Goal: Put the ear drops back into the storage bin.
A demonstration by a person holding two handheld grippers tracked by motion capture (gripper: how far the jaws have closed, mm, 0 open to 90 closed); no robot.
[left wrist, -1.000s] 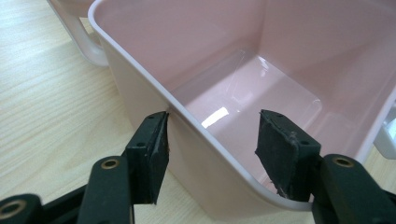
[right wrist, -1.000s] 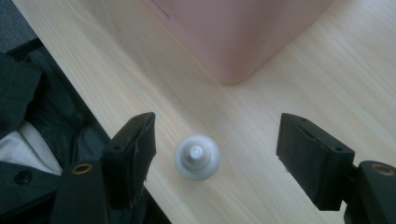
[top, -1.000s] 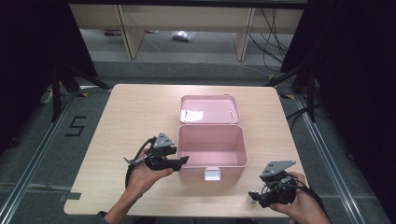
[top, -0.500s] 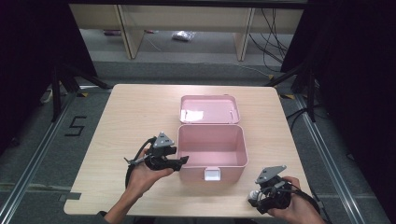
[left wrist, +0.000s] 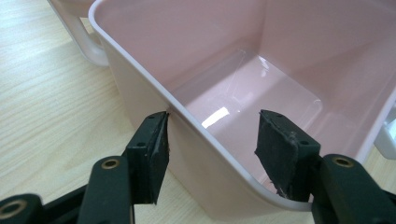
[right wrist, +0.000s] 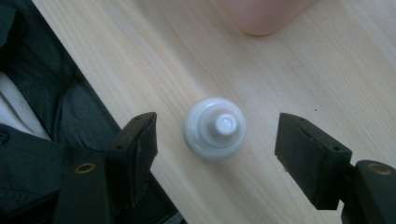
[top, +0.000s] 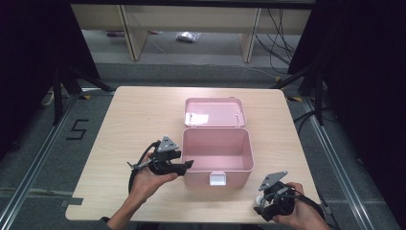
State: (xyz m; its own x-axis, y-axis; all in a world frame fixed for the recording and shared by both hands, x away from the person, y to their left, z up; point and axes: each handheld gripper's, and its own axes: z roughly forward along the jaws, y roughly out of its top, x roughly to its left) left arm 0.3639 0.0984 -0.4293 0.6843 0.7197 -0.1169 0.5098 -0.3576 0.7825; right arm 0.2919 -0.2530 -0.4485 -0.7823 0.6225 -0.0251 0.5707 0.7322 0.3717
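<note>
An open pink box stands mid-table with its lid laid back flat behind it. My left gripper sits at the box's front left corner. In the left gripper view it is open astride the box wall, one pad against the outside and the other over the empty inside. My right gripper is near the table's front edge, right of the box. It is open around a small white bottle standing upright on the wood, with neither pad touching it.
The box's white latch faces the front edge. The wooden table ends just beside the bottle, where a dark sleeve shows. Shelving and cables lie on the floor beyond the far edge.
My right gripper has shifted slightly left and toward the front edge. The left gripper and the box have not moved.
</note>
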